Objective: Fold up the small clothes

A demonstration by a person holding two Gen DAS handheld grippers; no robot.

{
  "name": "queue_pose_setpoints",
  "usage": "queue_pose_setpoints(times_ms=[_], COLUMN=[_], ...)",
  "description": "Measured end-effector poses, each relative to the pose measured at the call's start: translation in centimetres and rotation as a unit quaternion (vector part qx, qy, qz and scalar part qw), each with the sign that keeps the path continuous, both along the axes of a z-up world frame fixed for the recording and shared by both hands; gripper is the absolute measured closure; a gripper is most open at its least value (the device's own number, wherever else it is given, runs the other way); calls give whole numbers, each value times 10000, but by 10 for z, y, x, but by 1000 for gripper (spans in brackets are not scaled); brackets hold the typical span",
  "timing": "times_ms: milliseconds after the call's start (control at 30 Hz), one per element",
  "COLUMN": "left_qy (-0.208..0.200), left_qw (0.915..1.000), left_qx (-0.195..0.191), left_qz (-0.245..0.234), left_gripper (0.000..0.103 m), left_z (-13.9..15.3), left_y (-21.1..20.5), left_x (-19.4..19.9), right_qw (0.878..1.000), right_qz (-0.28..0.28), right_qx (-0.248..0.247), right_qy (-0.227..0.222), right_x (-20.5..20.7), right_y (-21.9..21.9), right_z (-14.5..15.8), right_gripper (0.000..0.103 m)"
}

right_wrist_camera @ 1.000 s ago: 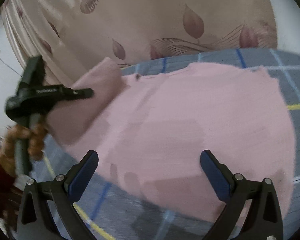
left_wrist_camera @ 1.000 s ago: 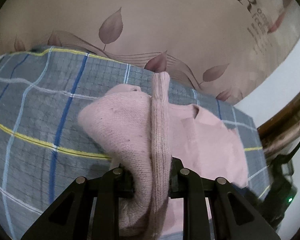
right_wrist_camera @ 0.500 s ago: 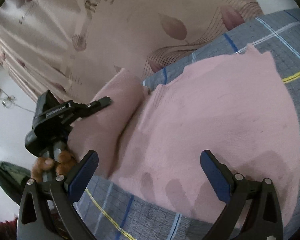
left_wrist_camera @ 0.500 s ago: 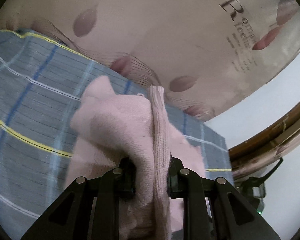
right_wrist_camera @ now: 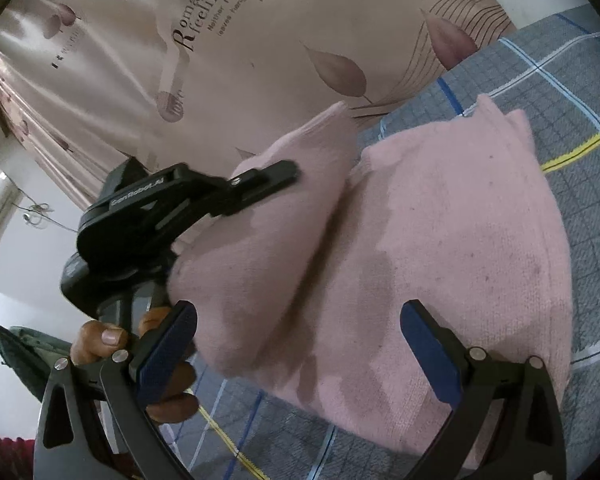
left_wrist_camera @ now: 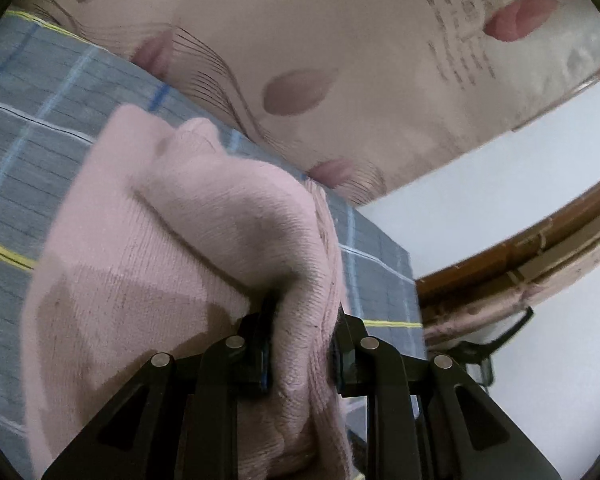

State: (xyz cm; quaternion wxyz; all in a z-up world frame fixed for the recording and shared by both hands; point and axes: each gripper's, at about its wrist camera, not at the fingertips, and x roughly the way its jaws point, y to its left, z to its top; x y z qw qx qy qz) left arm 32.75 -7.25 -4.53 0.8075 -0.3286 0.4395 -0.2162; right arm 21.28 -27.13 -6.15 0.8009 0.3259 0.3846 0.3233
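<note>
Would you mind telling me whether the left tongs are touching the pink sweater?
Touching. The left wrist view shows the left tongs clamped on a bunched fold of the pink sweater, knit pressed between both pads.

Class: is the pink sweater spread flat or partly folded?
Partly folded: the left gripper holds one side of the sweater lifted over the flat rest.

The knit garment (right_wrist_camera: 452, 232) was pale pink; beneath it, the sheet (right_wrist_camera: 572, 92) was grey plaid with blue, white and yellow lines.
</note>
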Motion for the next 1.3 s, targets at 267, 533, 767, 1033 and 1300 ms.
queue_pose_setpoints(times_ms=[267, 533, 767, 1033, 1300], left_qy=[31, -1149, -1521, -1907, -1753], left_qw=[9900, 9826, 9860, 9806, 9838], left_qx=[-1134, -818, 412, 454, -28], left_qz=[-841, -1207, -548, 71, 387], left_gripper=[75, 59, 50, 49, 40], left_z=[4, 62, 8, -47, -54], left_y=[-28, -28, 48, 83, 107], left_x=[3, -31, -80, -123, -133], right_qw=[9992, 9987, 9962, 9935, 9917], right_qz=[35, 113, 182, 349, 31], right_qx=[379, 504, 705, -712, -1274], right_qy=[-94, -7, 486, 811, 191], right_x=[-2, -2, 16, 45, 40], right_y=[-11, -13, -23, 11, -21], right_z=[-2, -2, -1, 1, 41], right_gripper=[2, 2, 5, 84, 89])
